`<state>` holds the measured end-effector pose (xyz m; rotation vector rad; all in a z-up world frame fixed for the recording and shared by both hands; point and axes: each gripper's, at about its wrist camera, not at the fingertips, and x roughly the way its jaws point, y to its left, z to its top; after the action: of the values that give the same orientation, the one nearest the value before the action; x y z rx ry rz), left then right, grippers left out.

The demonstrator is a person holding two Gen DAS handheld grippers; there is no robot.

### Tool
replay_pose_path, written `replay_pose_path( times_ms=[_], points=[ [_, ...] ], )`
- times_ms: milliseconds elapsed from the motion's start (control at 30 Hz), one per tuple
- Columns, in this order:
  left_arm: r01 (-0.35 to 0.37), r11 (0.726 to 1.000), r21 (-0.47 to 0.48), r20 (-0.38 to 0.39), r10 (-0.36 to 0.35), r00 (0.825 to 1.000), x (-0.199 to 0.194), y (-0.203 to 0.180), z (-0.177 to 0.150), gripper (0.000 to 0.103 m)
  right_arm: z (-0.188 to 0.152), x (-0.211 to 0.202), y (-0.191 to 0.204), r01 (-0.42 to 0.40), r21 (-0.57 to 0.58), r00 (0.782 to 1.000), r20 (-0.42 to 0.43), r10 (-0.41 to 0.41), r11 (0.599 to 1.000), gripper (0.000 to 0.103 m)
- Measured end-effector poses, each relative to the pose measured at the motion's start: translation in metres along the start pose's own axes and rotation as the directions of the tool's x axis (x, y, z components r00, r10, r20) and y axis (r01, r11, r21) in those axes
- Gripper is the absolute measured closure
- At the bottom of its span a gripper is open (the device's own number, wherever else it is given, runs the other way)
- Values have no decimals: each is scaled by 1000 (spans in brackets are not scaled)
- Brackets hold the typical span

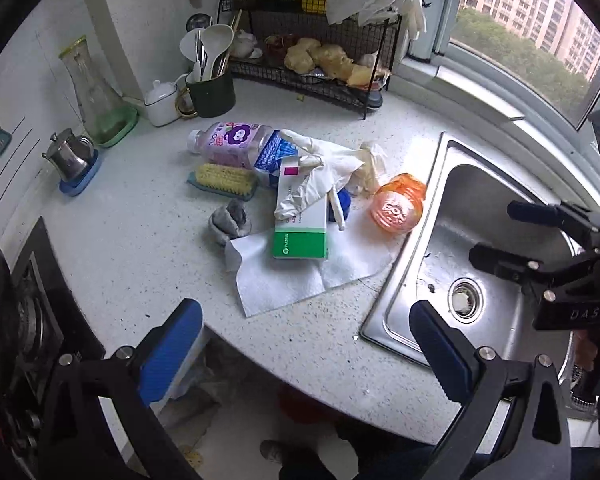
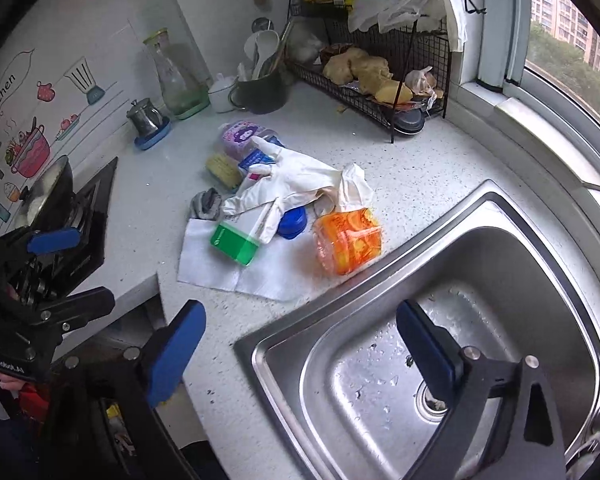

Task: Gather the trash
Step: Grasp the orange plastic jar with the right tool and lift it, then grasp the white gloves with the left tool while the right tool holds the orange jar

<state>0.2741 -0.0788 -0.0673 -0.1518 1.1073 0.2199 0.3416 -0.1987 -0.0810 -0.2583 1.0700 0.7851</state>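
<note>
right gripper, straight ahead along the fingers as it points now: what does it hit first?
Probably the sink: the right gripper stands open and empty over the sink's near rim, tilted down. The orange plastic container lies farther along on the counter. Depth is uncertain in the fisheye view.

My left tool (image 1: 306,354) hangs wide open above the surface (image 1: 140,240); ahead, a white glove (image 1: 320,172) drapes over a green-and-white box (image 1: 300,228) on tissue (image 1: 292,280).

Open counter in front, clutter behind

Bare counter (image 1: 140,240) and empty sink (image 2: 440,280) flank the trash pile (image 1: 312,184); rack (image 1: 320,76) and jars crowd the wall.
</note>
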Motion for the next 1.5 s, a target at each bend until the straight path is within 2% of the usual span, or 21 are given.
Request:
replay_pose_path(
  times_ms=[133, 200, 300, 433, 567, 767, 867, 933, 967, 1267, 1367, 1500],
  points=[
    [38, 999, -35, -30, -39, 999, 22, 2, 11, 0, 12, 23, -14, -1, -16, 999, -35, 0, 1000, 9],
    [28, 999, -39, -45, -30, 999, 32, 1, 15, 0, 18, 36, -23, -7, -6, 998, -55, 6, 1000, 9],
    [-2, 1000, -27, -71, 0, 997, 49, 0, 21, 0, 27, 54, -36, -18, 4, 997, -75, 18, 1000, 15],
    [6, 999, -34, -97, -9, 995, 64, 2, 27, 0, 36, 79, -43, -35, -30, 991, -127, 31, 999, 21],
    [2, 999, -35, -111, -6, 994, 72, 5, 32, 0, 42, 97, -45, -55, -73, 986, -160, 42, 996, 22],
    [-34, 999, -21, -110, 31, 993, 79, 7, 35, 0, 49, 113, -48, -101, -74, 976, -202, 84, 992, 23],
    [-28, 999, -16, -115, 25, 993, 81, 5, 37, 0, 50, 117, -48, -125, -87, 972, -212, 105, 988, 33],
    [-20, 1000, -6, -117, 19, 993, 82, 3, 38, 0, 49, 123, -46, -135, -93, 967, -228, 111, 987, 45],
    [-22, 1000, -1, -119, 22, 993, 82, 2, 39, 0, 49, 124, -45, -140, -90, 966, -232, 116, 986, 45],
    [-11, 998, 58, -111, 17, 994, 85, -4, 55, 0, 48, 106, -51, -159, -78, 972, -185, 143, 984, 46],
    [8, 992, 124, -94, 4, 996, 86, -13, 74, 0, 52, 86, -66, -151, -57, 980, -138, 142, 987, 45],
    [55, 972, 227, -78, -38, 996, 92, -30, 96, 0, 53, 68, -87, -106, -39, 991, -83, 102, 994, 46]
  ],
)
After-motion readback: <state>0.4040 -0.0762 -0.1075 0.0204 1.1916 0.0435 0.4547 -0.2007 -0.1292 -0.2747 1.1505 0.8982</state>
